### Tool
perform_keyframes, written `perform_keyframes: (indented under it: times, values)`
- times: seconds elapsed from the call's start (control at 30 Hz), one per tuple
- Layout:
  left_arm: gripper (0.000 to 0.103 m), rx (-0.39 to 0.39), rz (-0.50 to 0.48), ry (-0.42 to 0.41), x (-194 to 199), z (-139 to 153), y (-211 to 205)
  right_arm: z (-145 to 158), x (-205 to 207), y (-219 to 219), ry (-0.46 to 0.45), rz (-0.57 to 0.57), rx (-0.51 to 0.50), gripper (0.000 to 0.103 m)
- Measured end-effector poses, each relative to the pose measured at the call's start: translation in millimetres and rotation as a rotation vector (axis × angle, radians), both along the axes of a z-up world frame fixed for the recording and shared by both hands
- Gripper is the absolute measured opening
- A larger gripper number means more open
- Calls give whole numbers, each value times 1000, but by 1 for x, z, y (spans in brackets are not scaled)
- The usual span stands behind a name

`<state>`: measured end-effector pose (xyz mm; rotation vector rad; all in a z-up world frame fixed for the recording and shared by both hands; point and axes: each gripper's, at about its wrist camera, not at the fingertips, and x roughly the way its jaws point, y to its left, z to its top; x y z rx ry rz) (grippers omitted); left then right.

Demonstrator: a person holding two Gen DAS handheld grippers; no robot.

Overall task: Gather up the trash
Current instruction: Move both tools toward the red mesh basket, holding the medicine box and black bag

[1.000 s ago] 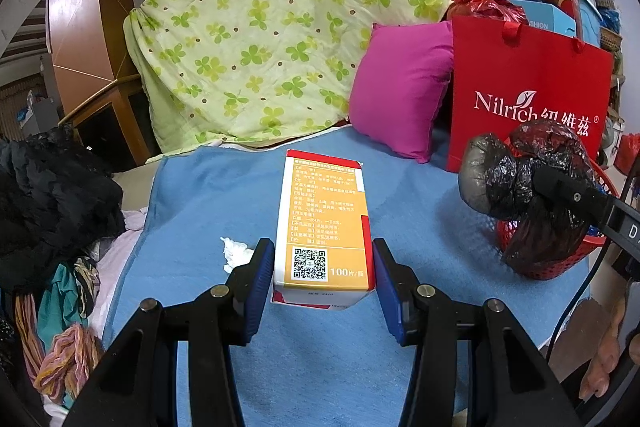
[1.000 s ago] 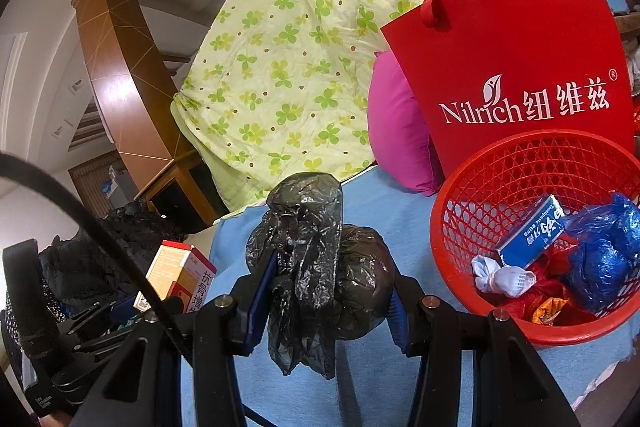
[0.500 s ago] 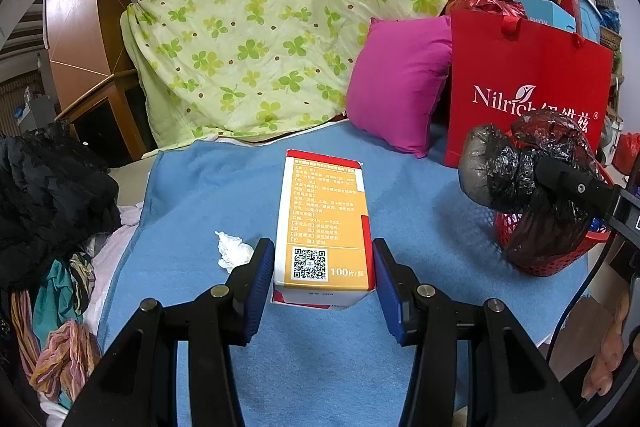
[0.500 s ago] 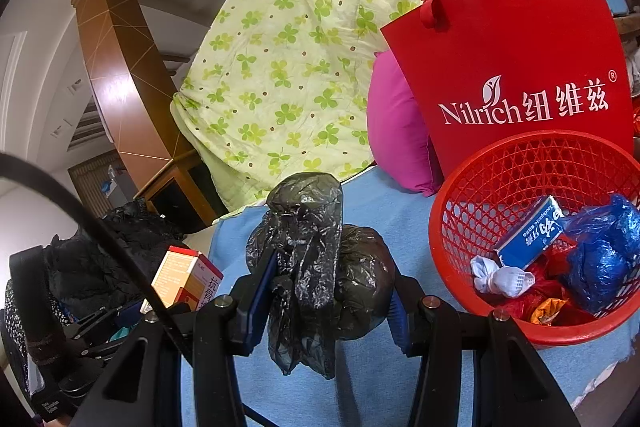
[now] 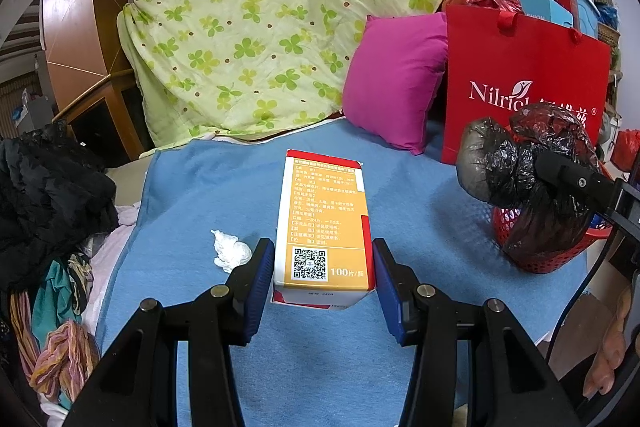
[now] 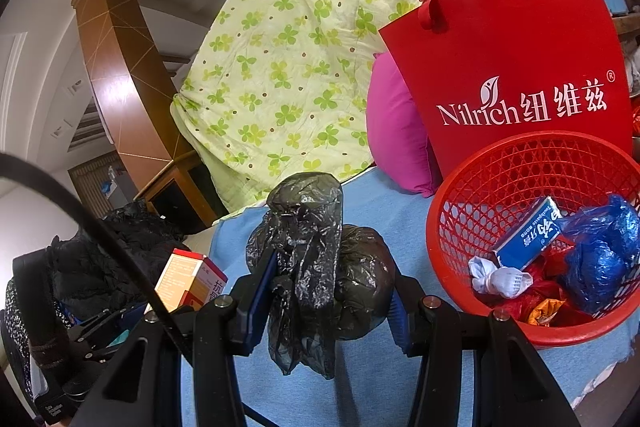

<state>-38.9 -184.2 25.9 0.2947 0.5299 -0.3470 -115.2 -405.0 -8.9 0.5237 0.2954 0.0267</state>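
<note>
Both tongs loaded, red basket just right.
Left gripper clenched on orange medicine box, held above blue cloth; white tissue wad lying just left. Right gripper clamped on crumpled black plastic bag, beside red basket holding blue carton, blue bag, white scrap.

Your left gripper points somewhat downward, its blue pads clamped on both sides of what it carries, lifted clear of the surface. Your right gripper sits to its right, nearer level, jaws pinched on its load. Your fingertips show at the near right edge.
</note>
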Motion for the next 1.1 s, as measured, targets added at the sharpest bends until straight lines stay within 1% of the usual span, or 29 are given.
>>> perform_keyframes:
  times: [0.63, 1.1]
  values:
    - [51, 21, -28, -4, -7, -1, -12, 0, -12, -7, -7, -23, 7, 53]
    - [51, 36, -54, -18, -11, 3, -19, -1, -19, -17, -12, -40, 13, 53]
